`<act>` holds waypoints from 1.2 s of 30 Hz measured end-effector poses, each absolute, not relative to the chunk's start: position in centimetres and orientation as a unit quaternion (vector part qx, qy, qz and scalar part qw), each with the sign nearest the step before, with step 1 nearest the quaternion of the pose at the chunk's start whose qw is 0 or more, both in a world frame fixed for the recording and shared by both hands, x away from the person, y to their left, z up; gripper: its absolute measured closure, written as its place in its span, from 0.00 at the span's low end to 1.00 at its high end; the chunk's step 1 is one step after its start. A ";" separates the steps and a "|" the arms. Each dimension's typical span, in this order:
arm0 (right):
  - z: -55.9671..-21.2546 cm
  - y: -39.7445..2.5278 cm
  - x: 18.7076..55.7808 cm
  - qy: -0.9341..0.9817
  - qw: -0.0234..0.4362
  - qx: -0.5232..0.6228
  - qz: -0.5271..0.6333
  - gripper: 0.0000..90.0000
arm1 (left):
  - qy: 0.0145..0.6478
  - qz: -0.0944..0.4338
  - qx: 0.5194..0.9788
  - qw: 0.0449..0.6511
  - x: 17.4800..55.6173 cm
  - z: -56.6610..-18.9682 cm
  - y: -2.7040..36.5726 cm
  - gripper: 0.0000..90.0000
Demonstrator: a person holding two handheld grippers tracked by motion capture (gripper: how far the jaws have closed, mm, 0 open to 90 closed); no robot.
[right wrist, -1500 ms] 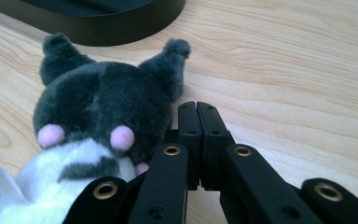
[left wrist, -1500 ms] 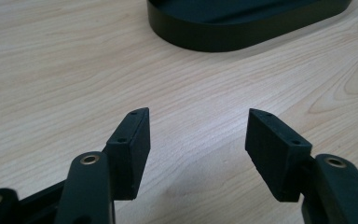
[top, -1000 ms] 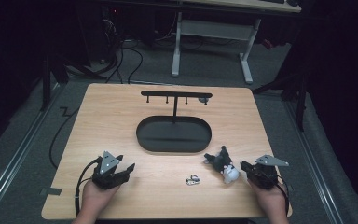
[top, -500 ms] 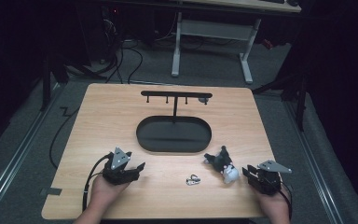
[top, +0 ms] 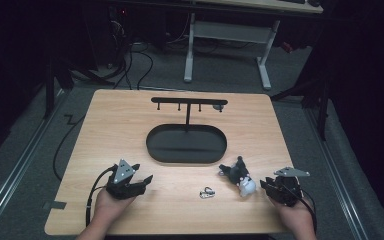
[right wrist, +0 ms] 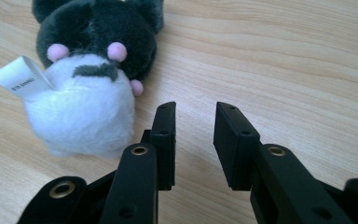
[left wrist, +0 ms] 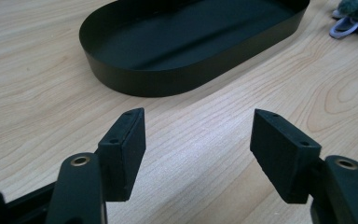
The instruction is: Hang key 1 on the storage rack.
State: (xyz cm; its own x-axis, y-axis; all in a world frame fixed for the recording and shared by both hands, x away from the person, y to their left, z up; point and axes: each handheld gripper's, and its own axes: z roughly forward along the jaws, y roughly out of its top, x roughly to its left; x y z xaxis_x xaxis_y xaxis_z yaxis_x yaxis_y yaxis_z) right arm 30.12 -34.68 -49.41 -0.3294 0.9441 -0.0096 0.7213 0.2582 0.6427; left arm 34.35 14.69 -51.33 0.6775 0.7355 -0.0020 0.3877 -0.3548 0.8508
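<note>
The right gripper (right wrist: 193,140) is resting beside the black-and-white plush toy (right wrist: 91,79), jaws narrowly apart, gripping nothing. The left gripper (left wrist: 198,149) is gaping wide and empty near the black oval metal tray (left wrist: 135,79).

The table (top: 130,125) is pale wood with a visible grain and a smooth, matt finish. The oval tray (left wrist: 135,79) looks like black metal, smooth with a dull sheen. The stuffed toy (right wrist: 91,70) is fuzzy plush cloth, dark grey and white, with a white paper-like tag (right wrist: 21,79). The pads (left wrist: 126,149) of the left gripper (left wrist: 198,154) are matt black plastic, slightly rough. The small clip (top: 206,192) looks like shiny metal.
</note>
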 end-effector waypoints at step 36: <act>-46.3 -32.8 32.8 0.848 0.074 0.512 0.115 0.55 | 0.309 0.195 0.817 0.445 33.7 -51.5 13.9 0.40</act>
